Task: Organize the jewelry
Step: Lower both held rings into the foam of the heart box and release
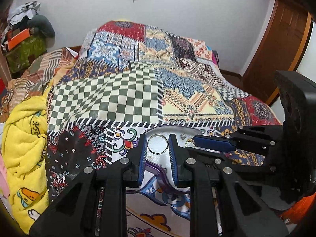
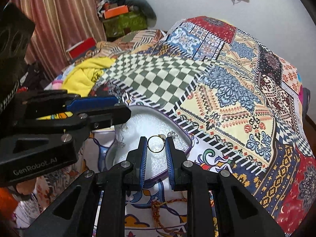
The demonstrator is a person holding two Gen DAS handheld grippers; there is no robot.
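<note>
On the patchwork bedspread lies a white tray with a purple rim [image 1: 178, 128] [image 2: 178, 126]. My left gripper [image 1: 157, 144] is over the tray, shut on a thin silver ring [image 1: 157, 136] held upright between its blue pads. My right gripper [image 2: 156, 144] is shut on a gold ring [image 2: 156, 151] with a small setting on top, also over the tray. In the left wrist view the right gripper [image 1: 194, 140] reaches in from the right with the gold ring [image 1: 189, 141] at its tip. The left gripper [image 2: 120, 108] enters the right wrist view from the left.
A small silver piece [image 1: 182, 136] [image 2: 172, 134] lies in the tray. A red and gold thread bracelet [image 2: 167, 203] rests on the bedspread below the right gripper. A yellow blanket [image 1: 23, 150] is bunched at the left. Boxes and clothes [image 2: 122, 15] pile up by the wall.
</note>
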